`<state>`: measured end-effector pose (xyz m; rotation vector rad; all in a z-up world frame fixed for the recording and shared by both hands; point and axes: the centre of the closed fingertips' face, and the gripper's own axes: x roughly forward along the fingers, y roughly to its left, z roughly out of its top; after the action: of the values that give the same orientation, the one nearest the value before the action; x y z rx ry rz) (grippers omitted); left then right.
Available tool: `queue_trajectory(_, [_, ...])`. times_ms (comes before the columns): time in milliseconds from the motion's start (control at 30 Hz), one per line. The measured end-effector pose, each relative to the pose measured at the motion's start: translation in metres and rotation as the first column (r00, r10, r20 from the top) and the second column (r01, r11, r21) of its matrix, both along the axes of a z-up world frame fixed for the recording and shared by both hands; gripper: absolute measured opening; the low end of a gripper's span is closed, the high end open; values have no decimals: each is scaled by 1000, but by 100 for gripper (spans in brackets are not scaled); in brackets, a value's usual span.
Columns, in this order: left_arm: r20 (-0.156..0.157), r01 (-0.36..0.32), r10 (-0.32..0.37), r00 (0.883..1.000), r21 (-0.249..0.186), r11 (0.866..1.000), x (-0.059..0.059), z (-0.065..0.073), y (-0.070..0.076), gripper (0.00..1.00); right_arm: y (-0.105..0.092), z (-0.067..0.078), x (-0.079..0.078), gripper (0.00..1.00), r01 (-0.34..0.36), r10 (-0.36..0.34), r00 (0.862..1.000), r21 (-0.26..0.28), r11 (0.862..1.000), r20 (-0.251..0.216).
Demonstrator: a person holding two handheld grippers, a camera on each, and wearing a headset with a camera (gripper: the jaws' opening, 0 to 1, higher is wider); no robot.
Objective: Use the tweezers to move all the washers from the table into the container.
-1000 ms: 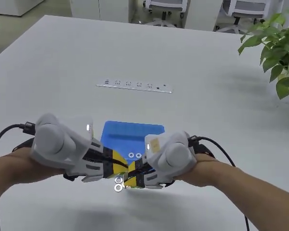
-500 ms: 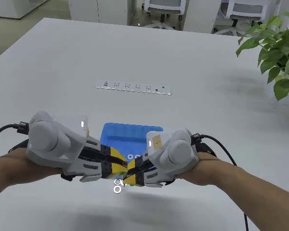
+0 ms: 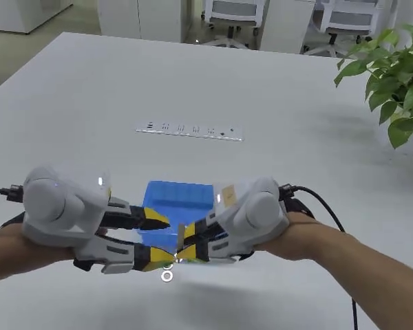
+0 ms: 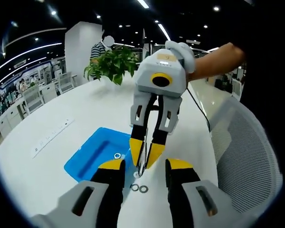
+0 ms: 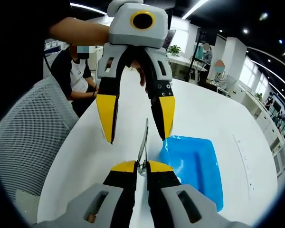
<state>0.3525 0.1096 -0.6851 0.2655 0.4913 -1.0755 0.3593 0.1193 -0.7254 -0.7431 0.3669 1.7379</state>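
Tweezers (image 5: pixel 144 137) pinched in right claw (image 5: pixel 142 166); left claw (image 4: pixel 145 164) wide apart, empty; container (image 3: pixel 175 194) partly hidden.

The container (image 3: pixel 178 194) seems half hidden from above.

A white table (image 3: pixel 296 89) with a power strip (image 3: pixel 189 130), office chairs (image 3: pixel 234 14) behind, a leafy plant (image 3: pixel 399 75) right.

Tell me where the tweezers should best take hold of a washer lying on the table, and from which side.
Probably the rim of the washer, from above: it lies flat on the table, so one tip of the tweezers goes through the hole, the other outside. Take the side away from the second washer close beside it.
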Motion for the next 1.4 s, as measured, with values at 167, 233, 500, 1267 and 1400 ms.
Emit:
queue_trajectory(167, [-33, -33, 32, 999, -46, 998, -7, -1, 3, 49, 1, 7, 4, 8, -2, 2, 1000, 8, 1000, 1])
queue_trajectory(233, [-37, -54, 52, 998, -54, 997, -7, -3, 7, 52, 2, 9, 5, 8, -7, 7, 1000, 10, 1000, 6])
queue_trajectory(500, [-40, -126, 124, 991, -47, 991, -6, -7, 21, 71, 7, 18, 10, 8, -19, 19, 1000, 29, 999, 13])
queue_trajectory(1267, [-27, -219, 218, 976, -57, 974, -15, -6, 36, 96, 27, 34, 46, 9, -15, 12, 999, 68, 998, 48])
queue_trajectory(1400, [-19, -236, 235, 972, -59, 970, -14, -3, 36, 99, 31, 32, 53, 9, -15, 11, 999, 74, 997, 53])
